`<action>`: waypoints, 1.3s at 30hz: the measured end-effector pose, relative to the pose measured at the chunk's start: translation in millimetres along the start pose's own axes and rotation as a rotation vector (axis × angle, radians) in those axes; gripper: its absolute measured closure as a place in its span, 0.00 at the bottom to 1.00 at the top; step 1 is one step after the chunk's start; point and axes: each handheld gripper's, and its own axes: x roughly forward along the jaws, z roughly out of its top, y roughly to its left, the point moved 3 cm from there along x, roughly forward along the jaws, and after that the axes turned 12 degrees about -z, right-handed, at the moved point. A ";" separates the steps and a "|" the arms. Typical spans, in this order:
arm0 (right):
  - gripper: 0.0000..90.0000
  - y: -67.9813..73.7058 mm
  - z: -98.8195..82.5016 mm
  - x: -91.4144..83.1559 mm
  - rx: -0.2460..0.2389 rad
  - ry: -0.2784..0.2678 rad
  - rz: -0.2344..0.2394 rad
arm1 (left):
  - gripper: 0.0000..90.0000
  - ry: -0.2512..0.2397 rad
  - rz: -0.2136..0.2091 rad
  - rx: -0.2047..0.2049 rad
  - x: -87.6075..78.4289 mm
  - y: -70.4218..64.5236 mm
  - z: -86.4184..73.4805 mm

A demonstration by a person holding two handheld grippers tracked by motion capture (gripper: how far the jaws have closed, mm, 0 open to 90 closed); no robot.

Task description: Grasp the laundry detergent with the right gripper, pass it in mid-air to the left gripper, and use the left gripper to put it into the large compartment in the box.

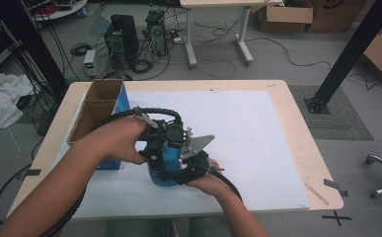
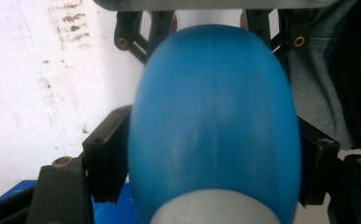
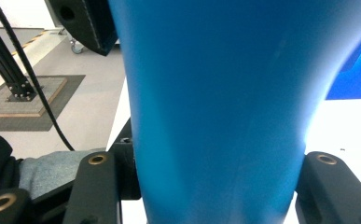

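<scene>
Blue bottle point(image 1: 163, 165) above the white mat point(image 1: 257, 143), gripped from two sides. Left gripper point(image 2: 206, 158) clamps its rounded body, pads touching both flanks; right gripper point(image 3: 215, 182) pinches it tight. High view adds the cardboard box point(image 1: 97, 111) beside both hands.

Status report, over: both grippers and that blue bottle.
Right gripper shut on smooth blue plastic bottle. Left gripper pads against the bottle too. Open cardboard box with blue side close at left; nothing blocking.

black claws point(image 1: 178, 148), brass screws, trailing black cables
</scene>
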 end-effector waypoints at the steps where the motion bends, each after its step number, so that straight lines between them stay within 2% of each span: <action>1: 0.50 -0.2 -0.3 0.1 0.002 0.000 -0.001 | 0.32 0.002 -0.001 0.001 0.4 0.0 0.1; 9: 0.50 1.5 -0.6 -0.1 0.012 0.012 0.004 | 0.36 0.002 -0.005 0.003 1.2 0.5 0.4; 13: 0.50 0.5 0.1 0.4 0.003 -0.001 0.001 | 0.38 -0.005 0.003 0.005 1.3 0.6 1.0; 18: 0.50 1.0 0.3 0.0 -0.003 -0.001 -0.002 | 0.42 0.005 -0.016 0.008 0.5 -0.2 1.3; 23: 0.50 1.5 0.9 -0.7 -0.002 -0.009 0.004 | 0.43 -0.005 -0.022 -0.015 -1.3 -0.9 1.7; 27: 0.49 2.0 1.8 -3.1 -0.008 -0.011 0.013 | 0.44 -0.014 -0.024 -0.014 -3.1 -2.3 2.6; 33: 0.46 1.6 2.9 -6.7 -0.019 -0.018 -0.007 | 0.44 -0.009 -0.014 -0.017 -5.7 -2.3 3.8; 36: 0.38 0.8 4.3 -10.9 -0.009 -0.027 -0.015 | 0.44 0.006 -0.018 -0.027 -4.8 -1.0 3.3; 39: 0.36 -0.3 5.7 -14.4 -0.009 -0.023 -0.016 | 0.44 0.012 -0.017 -0.033 -4.4 0.7 1.8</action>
